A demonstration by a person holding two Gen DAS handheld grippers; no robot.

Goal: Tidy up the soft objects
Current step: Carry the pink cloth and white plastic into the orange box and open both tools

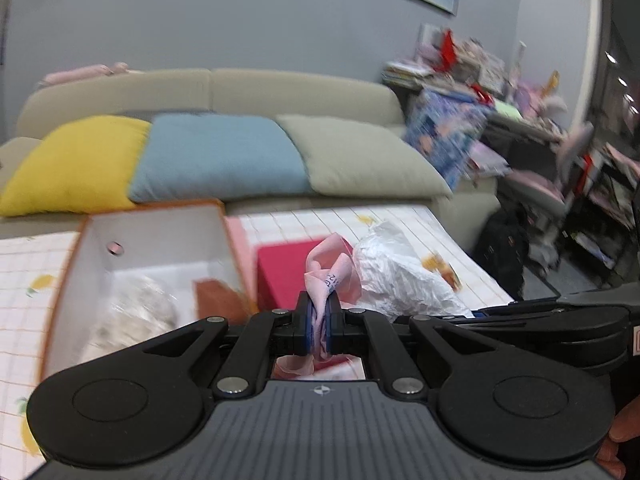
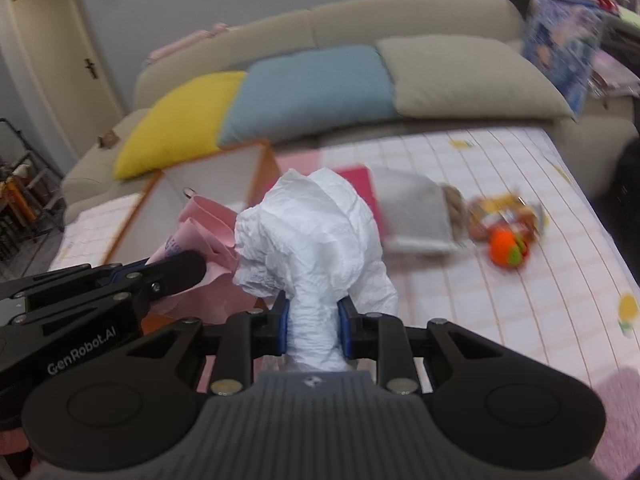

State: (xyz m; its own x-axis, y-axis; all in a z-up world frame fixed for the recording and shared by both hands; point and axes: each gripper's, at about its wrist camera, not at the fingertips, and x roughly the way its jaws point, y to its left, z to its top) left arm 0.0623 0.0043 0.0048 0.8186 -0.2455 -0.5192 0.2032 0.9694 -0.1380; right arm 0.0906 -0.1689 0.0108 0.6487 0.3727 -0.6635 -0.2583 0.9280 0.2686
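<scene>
A beige sofa (image 2: 400, 20) with yellow, blue and grey cushions stood behind a table covered by a checked, lemon-printed tablecloth (image 2: 500, 320). On that cloth, at the left, sat an open orange-edged white box (image 1: 160, 236), which appeared to be where the soft things were being gathered; a pale bundle wrapped in clear plastic (image 1: 136, 320) already lay inside it, so at least one item seemed sorted.

Both tools were loaded above the table. The right gripper (image 2: 314, 328) was pinched on the neck of a crumpled white bag (image 2: 316, 232), which billowed above its blue pads. The left gripper (image 1: 319, 328) was squeezed tight on a pink cloth (image 1: 330, 268) with printed lettering, held just beside the white bag and near the box's right wall.

Neither held item was in the box yet. Still loose on the cloth lay a grey pouch (image 2: 416, 212), a crinkly snack packet (image 2: 504, 212) and an orange plush ball (image 2: 506, 246), so much of the sorting looked unfinished.
</scene>
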